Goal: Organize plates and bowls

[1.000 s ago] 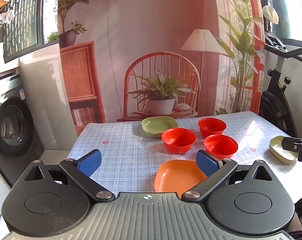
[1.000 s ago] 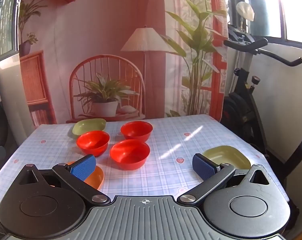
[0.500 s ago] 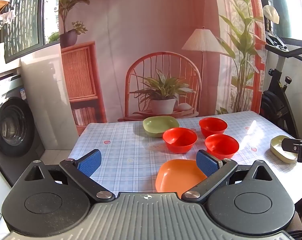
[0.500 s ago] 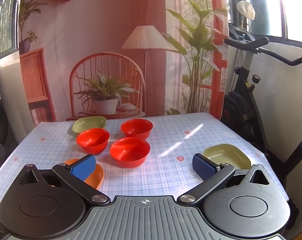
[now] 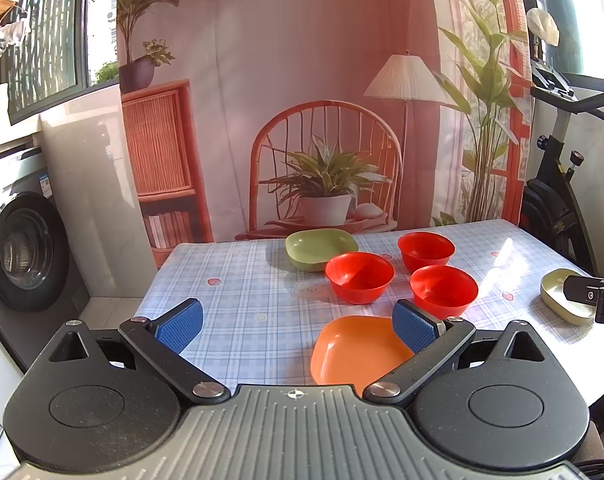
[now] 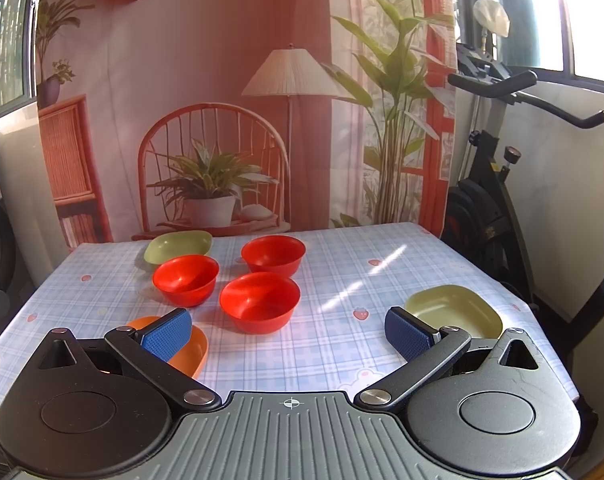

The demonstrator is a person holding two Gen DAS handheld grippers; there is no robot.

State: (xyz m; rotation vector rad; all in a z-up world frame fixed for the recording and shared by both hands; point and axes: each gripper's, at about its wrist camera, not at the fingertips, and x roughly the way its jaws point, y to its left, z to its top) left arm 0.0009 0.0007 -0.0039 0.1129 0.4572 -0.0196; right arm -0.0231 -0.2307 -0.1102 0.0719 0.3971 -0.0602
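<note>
Over the last second both views crept slightly forward, nothing else moved: left gripper [image 5: 297, 322] and right gripper [image 6: 287, 330] spread wide and empty, three red bowls [image 6: 259, 300] mid-table, orange plate [image 5: 358, 350] near, so sorting unstarted.

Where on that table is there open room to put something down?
The checked tablecloth lies bare left of the green plate and orange plate, and between the red bowls and the pale green plate. The bowls crowd the middle.
</note>
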